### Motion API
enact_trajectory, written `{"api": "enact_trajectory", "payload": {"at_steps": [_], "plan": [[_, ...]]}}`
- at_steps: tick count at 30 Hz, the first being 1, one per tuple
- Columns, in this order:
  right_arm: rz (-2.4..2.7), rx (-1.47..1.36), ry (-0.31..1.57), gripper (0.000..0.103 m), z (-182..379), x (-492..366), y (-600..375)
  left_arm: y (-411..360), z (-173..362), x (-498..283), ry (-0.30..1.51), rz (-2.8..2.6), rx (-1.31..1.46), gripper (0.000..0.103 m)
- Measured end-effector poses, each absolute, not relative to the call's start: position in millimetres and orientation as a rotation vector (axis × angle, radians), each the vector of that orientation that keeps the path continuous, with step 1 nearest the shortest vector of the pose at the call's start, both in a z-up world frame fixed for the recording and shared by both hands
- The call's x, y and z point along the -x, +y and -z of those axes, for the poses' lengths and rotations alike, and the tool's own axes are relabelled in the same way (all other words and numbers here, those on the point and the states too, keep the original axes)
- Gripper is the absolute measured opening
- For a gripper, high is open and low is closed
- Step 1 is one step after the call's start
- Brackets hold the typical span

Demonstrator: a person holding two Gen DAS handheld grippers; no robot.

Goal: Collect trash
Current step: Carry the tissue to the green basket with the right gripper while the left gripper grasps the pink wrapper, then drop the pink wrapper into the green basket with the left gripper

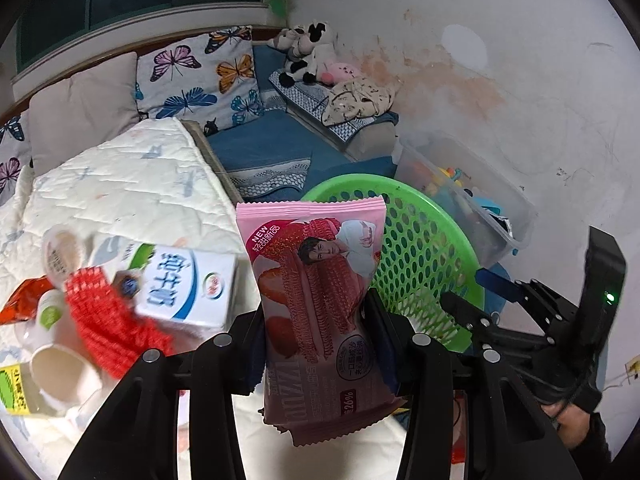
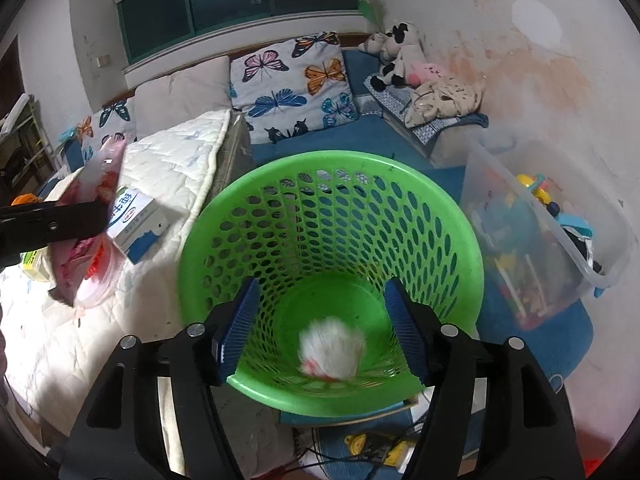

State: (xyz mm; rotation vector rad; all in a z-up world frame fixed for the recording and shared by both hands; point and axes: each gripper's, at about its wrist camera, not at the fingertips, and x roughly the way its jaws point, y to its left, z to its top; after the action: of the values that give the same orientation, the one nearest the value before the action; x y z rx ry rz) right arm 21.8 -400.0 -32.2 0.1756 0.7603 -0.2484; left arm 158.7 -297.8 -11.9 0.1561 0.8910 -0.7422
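Left gripper [image 1: 316, 344]: we have it clamped on the pink snack wrapper [image 1: 320, 292], upright between the pads, beside the basket.
Green basket [image 2: 332, 396]: we see it on the floor by the quilted mattress [image 2: 172, 152]; a blurred white wad [image 2: 332, 346] is inside.
Right gripper [image 2: 320, 332]: our jaws stand apart over the basket, nothing between them.

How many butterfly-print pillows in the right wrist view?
2: one butterfly pillow behind the green basket, another at left behind the white quilt, partly hidden; more may be hidden.
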Motion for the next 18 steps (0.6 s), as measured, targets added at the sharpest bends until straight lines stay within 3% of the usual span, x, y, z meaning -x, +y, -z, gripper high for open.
{"api": "enact_trajectory", "payload": {"at_steps": [15, 18], "plan": [[0.279, -0.214, 0.747, 0.066, 34.8, 5.6, -415.7, -361.2, 38.0, -169.4, 0.945, 0.783, -0.215, 0.045], [0.283, -0.222, 0.750, 0.067, 36.1, 10.1, -417.1, -367.8, 41.6, -169.8, 0.954, 0.779, -0.221, 0.056]]}}
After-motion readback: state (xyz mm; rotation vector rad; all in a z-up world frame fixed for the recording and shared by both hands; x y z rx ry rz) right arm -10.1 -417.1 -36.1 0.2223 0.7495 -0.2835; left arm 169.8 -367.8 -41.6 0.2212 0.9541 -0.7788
